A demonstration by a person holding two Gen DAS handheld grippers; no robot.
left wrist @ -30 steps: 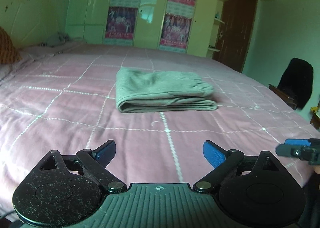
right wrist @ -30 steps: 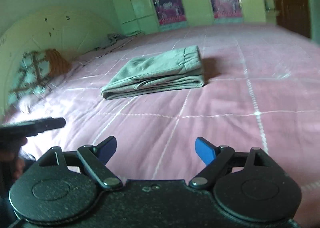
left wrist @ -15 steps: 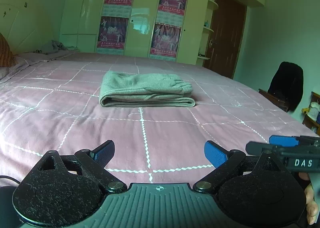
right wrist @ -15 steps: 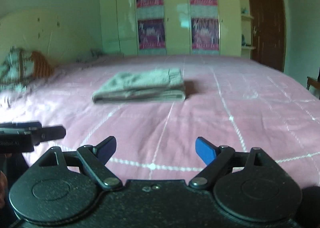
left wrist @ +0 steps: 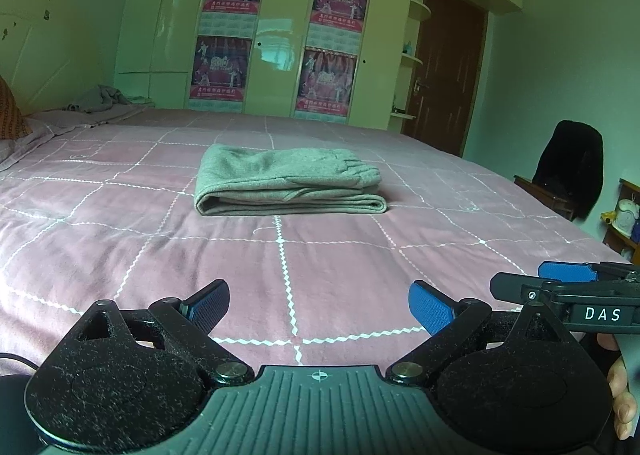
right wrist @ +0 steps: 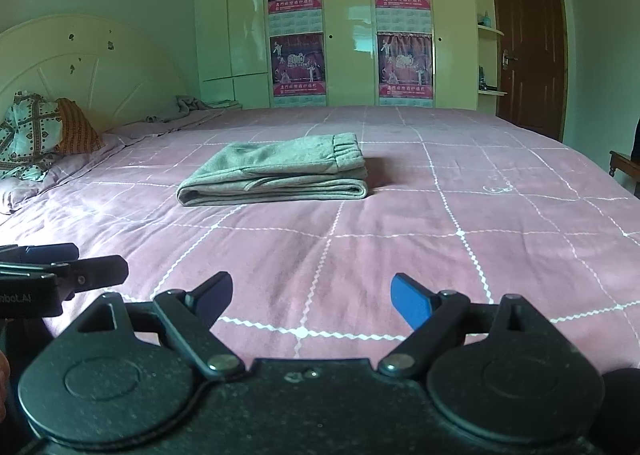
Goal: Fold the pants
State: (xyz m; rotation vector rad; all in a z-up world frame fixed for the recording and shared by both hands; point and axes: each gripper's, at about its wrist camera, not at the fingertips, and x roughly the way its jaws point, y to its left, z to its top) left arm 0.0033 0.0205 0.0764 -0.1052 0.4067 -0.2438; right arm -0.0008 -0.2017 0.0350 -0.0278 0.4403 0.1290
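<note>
The grey pants lie folded in a compact stack on the pink bedspread, at twelve o'clock from both tools and well apart from them; the left gripper stands wide open with nothing between its pads; the right gripper is likewise spread and empty. The fold looks finished; the risk I see is a needless return, since a pad catching the top layer would drag the stack askew.

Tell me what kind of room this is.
A bedroom, most likely: a wide bed with a headboard and pillows, and a wall of wardrobes behind it. Folded pants lie on the bed.
</note>
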